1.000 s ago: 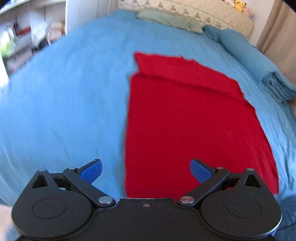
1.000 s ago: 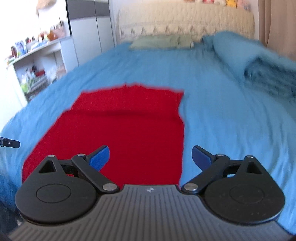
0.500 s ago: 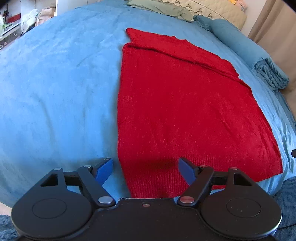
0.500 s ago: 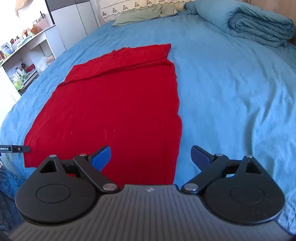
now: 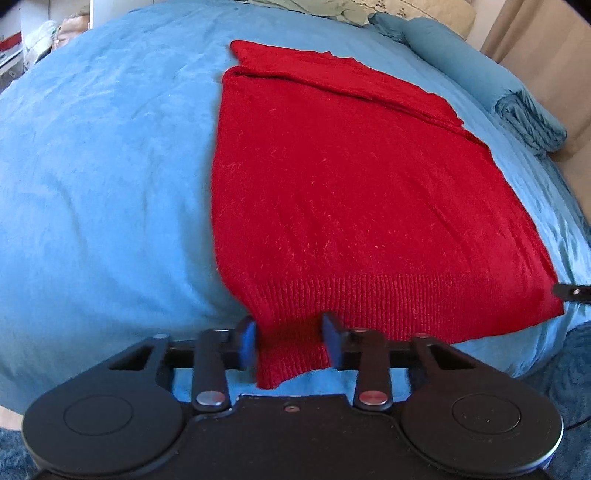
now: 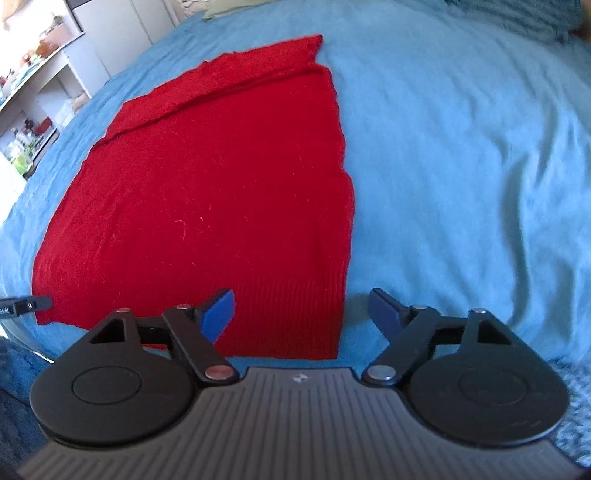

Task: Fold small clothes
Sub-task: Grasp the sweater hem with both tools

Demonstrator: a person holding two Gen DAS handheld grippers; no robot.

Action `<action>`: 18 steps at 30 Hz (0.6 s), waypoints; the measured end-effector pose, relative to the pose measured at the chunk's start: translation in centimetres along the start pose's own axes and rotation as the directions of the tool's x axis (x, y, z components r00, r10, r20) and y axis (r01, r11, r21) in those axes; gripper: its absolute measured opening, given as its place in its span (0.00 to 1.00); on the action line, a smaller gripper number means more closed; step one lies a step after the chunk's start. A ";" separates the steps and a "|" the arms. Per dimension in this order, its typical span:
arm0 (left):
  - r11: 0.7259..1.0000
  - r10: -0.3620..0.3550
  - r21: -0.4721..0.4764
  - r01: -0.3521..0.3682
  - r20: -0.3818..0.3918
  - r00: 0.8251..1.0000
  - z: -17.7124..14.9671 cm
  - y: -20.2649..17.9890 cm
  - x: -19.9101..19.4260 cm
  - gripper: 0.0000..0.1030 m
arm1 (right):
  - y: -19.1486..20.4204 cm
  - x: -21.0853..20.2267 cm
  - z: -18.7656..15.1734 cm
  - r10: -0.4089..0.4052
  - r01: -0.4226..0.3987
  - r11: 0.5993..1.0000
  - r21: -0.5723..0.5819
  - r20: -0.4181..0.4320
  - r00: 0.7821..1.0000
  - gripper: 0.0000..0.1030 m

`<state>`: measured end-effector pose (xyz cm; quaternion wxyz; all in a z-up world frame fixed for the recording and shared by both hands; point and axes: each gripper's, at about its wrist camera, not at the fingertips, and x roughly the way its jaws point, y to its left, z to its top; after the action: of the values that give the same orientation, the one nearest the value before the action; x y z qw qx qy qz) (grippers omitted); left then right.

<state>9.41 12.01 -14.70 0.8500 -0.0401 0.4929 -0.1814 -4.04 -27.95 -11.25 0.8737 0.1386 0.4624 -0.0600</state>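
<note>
A red knit sweater [image 5: 351, 184] lies flat on the blue bed, its sleeves folded across the far end. My left gripper [image 5: 291, 341] is at the near left corner of the ribbed hem, and its fingers have closed in on the bunched corner between them. In the right wrist view the sweater [image 6: 207, 192] fills the left half. My right gripper [image 6: 303, 314] is open just above the near right hem corner, with the sweater's right edge between its fingers.
The blue bedspread [image 6: 461, 166] extends wide to the right. A folded blue duvet [image 5: 524, 114] and a green pillow [image 5: 325, 9] lie at the head of the bed. White shelves with clutter [image 6: 33, 92] stand left of the bed.
Both grippers have dropped down to the sweater's near hem. The left gripper's fingers have closed from wide open onto the left hem corner. The right stays open.
</note>
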 end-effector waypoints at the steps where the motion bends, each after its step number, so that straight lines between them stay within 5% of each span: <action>1: 1.000 -0.006 -0.012 0.006 -0.002 1.000 0.0 0.2 -0.1 0.22 | -0.2 0.3 -0.1 0.003 -0.002 1.000 0.019 -0.010 1.000 0.86; 4: 0.999 -0.026 -0.046 0.026 -0.005 1.000 -0.2 0.5 -0.2 0.10 | -1.0 0.7 -0.2 0.012 -0.010 0.997 0.076 -0.021 1.000 0.82; 13: 0.999 -0.003 -0.041 0.002 -0.001 1.000 -0.1 0.0 -0.5 0.08 | -1.3 0.3 -0.7 0.046 -0.042 0.993 0.110 -0.036 0.998 0.42; 15: 0.999 -0.002 -0.046 0.002 0.002 1.000 -0.1 0.0 -0.7 0.07 | -1.2 0.4 -0.7 0.057 -0.052 0.992 0.112 -0.043 0.997 0.23; 18: 0.999 -0.004 -0.051 0.004 0.008 1.000 0.0 0.0 -1.3 0.07 | -1.1 0.1 -0.7 0.070 -0.066 0.991 0.120 -0.024 0.997 0.20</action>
<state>8.76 12.47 -13.62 0.8504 -0.0636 0.4938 -0.1703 -4.81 -28.80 -11.98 0.8589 0.2069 0.4652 -0.0557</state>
